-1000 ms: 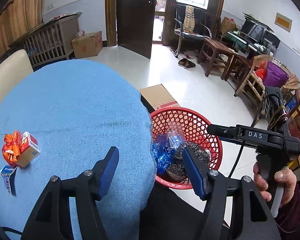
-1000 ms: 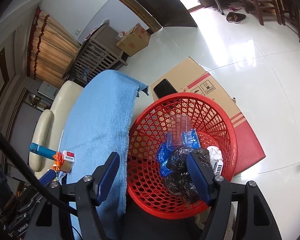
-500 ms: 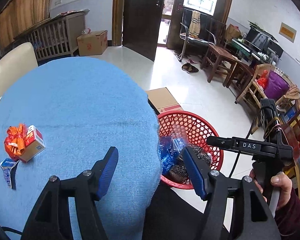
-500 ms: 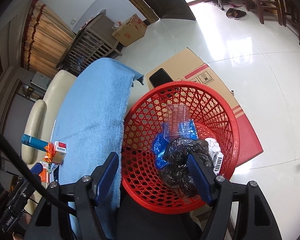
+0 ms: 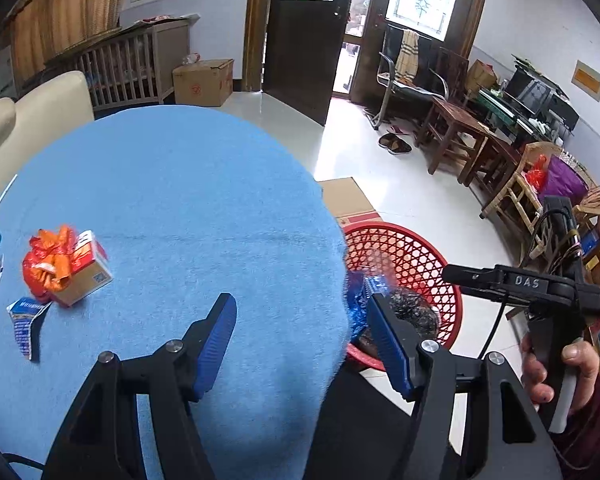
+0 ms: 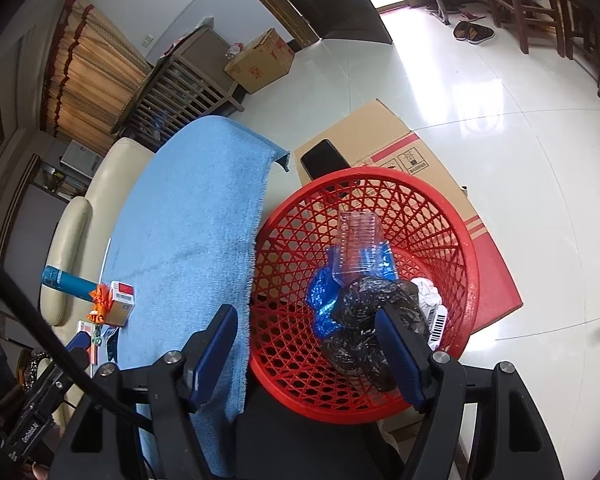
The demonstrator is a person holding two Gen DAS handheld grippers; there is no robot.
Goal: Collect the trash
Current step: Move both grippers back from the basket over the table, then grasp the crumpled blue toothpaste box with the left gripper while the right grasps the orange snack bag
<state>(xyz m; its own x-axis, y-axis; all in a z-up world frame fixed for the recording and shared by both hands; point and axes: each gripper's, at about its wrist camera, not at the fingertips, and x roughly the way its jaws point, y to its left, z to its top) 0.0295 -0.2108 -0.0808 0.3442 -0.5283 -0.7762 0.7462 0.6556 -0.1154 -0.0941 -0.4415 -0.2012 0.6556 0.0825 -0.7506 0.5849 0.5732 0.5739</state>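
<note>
A red mesh basket (image 6: 456, 216) (image 5: 416, 248) stands on the floor beside the blue-clothed table (image 5: 172, 200). Inside it lie a black bag (image 6: 364, 320), a blue wrapper (image 6: 320, 300), a clear plastic container (image 6: 356, 240) and white paper (image 6: 428, 296). On the cloth at the left sit an orange wrapper (image 5: 46, 260), a small carton (image 5: 88, 272) and a blue-and-white packet (image 5: 24, 316). My left gripper (image 5: 300, 320) hangs open over the table's edge, empty. Over the basket my right gripper (image 6: 306, 328) is open and empty.
A flat cardboard box (image 6: 396, 148) with a dark phone (image 6: 324, 160) lies under the basket. A teal tube (image 6: 66, 280) lies at the table's far side by a cream sofa (image 6: 72, 232). Wooden stools (image 5: 456, 132) and chairs stand across the tiled floor.
The left wrist view has shifted over the table: the basket slid right and lower in frame, the carton and orange wrapper moved toward the middle. The right gripper has hardly moved.
</note>
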